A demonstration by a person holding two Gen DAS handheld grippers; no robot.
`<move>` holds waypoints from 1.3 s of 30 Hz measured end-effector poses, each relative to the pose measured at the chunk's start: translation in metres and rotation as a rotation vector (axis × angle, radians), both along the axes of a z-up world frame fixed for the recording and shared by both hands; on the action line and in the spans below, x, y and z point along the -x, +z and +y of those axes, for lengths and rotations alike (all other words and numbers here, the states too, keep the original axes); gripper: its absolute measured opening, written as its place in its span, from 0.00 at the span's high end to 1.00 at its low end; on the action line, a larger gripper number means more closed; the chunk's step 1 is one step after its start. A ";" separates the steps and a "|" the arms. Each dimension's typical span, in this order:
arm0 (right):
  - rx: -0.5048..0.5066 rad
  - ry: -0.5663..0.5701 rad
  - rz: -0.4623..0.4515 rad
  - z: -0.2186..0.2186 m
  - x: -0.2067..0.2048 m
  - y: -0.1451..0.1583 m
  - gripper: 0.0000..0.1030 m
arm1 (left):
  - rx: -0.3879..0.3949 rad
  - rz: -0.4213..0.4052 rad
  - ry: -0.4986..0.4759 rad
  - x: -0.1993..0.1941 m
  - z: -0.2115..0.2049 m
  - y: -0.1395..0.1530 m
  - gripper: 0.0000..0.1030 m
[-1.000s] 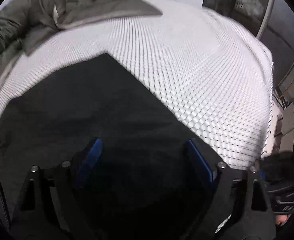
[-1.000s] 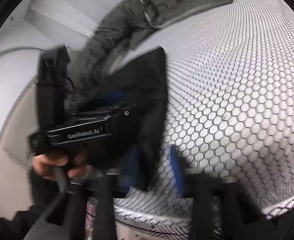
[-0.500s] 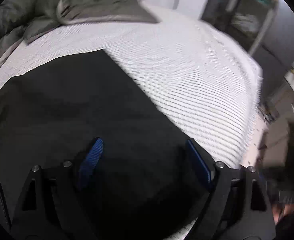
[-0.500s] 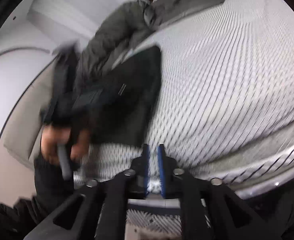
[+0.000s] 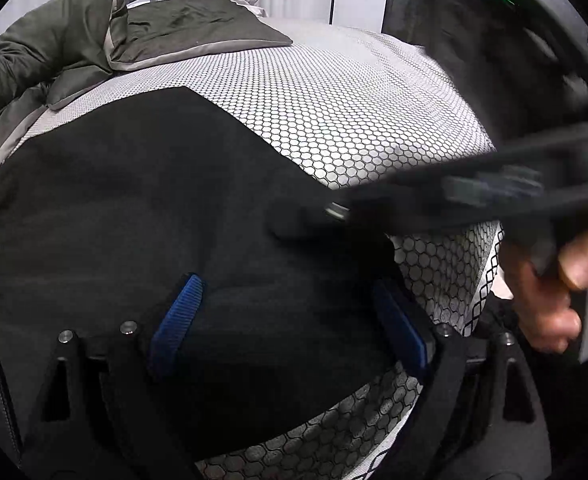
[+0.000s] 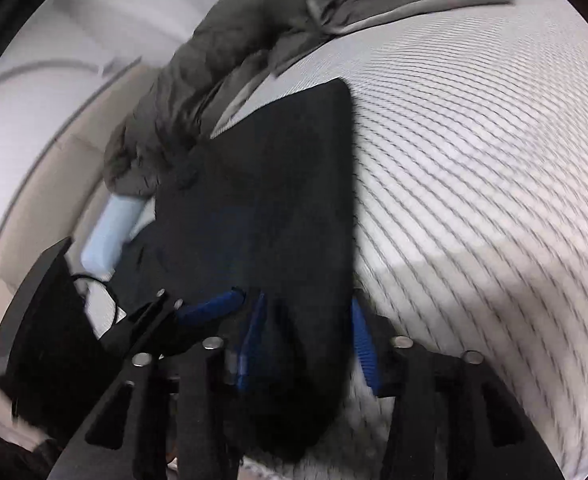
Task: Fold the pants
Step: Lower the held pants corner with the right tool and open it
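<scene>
Black pants (image 5: 133,200) lie folded flat on a white bed cover with a honeycomb print (image 5: 354,112). My left gripper (image 5: 289,320) is open wide over the near part of the pants, blue pads well apart, gripping nothing. My right gripper (image 5: 314,220) reaches in, blurred, from the right, held by a hand (image 5: 554,300). In the right wrist view the right gripper (image 6: 306,344) straddles the near right edge of the pants (image 6: 273,180). Its jaws are opening, with fabric between the pads but not pinched. One blue pad (image 6: 209,308) of the left gripper shows at lower left.
A crumpled grey-green duvet (image 5: 53,48) lies along the far left of the bed and also shows in the right wrist view (image 6: 221,60). A pale blue object (image 6: 109,232) sits beside the pants by the wall. The bed's near edge runs just under the grippers.
The right gripper swung left onto the pants' near right edge, and its jaws, shut half a second ago, now stand apart. The left gripper slid toward the pants' near edge, staying open.
</scene>
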State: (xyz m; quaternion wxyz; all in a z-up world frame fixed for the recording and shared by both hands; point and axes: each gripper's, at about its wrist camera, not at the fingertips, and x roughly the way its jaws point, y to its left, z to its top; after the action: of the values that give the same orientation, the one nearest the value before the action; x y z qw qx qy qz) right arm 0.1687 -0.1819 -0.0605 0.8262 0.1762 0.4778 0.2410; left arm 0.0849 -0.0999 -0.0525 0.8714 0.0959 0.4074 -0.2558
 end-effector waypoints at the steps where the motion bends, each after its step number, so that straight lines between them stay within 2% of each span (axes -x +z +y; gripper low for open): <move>1: 0.029 0.011 0.003 0.003 -0.003 -0.002 0.77 | 0.012 0.000 0.004 0.000 0.002 -0.002 0.16; 4: -0.006 0.042 0.039 0.003 -0.031 -0.008 0.79 | 0.027 0.002 0.008 -0.001 0.005 -0.004 0.16; 11: -0.106 -0.022 0.080 -0.008 -0.110 -0.010 0.79 | 0.018 0.004 0.002 0.004 0.003 -0.005 0.15; 16: 0.000 -0.001 0.051 0.019 -0.176 -0.004 0.81 | 0.013 0.021 0.010 -0.008 0.002 -0.005 0.15; 21: 0.103 -0.041 0.011 0.027 -0.198 0.008 0.79 | 0.020 0.013 0.012 -0.010 -0.001 -0.002 0.11; 24: 0.117 -0.047 -0.067 0.013 -0.161 0.035 0.73 | 0.040 0.000 0.029 -0.003 0.004 0.008 0.11; 27: 0.030 -0.072 -0.155 -0.019 -0.090 0.060 0.54 | 0.151 0.002 0.010 0.007 0.018 0.024 0.10; 28: 0.009 -0.091 -0.166 -0.026 -0.072 0.062 0.49 | 0.161 0.001 0.013 0.008 0.020 0.026 0.09; 31: -0.069 -0.105 -0.160 -0.042 -0.012 0.052 0.49 | 0.116 -0.011 0.053 0.006 0.021 0.022 0.08; 34: -0.067 -0.110 -0.132 -0.044 0.028 0.030 0.49 | 0.061 -0.019 0.089 0.008 0.016 0.009 0.08; 36: -0.077 -0.106 -0.077 -0.034 0.038 0.009 0.49 | 0.002 -0.055 0.094 0.016 0.010 0.003 0.08; 37: -0.075 -0.096 -0.038 -0.033 0.049 -0.003 0.54 | -0.022 -0.067 0.092 0.022 0.008 0.003 0.08; 39: -0.076 -0.069 -0.064 -0.026 0.065 -0.008 0.55 | -0.025 -0.079 0.068 0.037 0.012 0.007 0.08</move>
State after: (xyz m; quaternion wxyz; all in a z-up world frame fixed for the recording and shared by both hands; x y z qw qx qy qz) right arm 0.1042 -0.2077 -0.0685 0.8415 0.2159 0.4354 0.2360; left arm 0.0481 -0.0877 -0.0451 0.8938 0.1030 0.3788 -0.2168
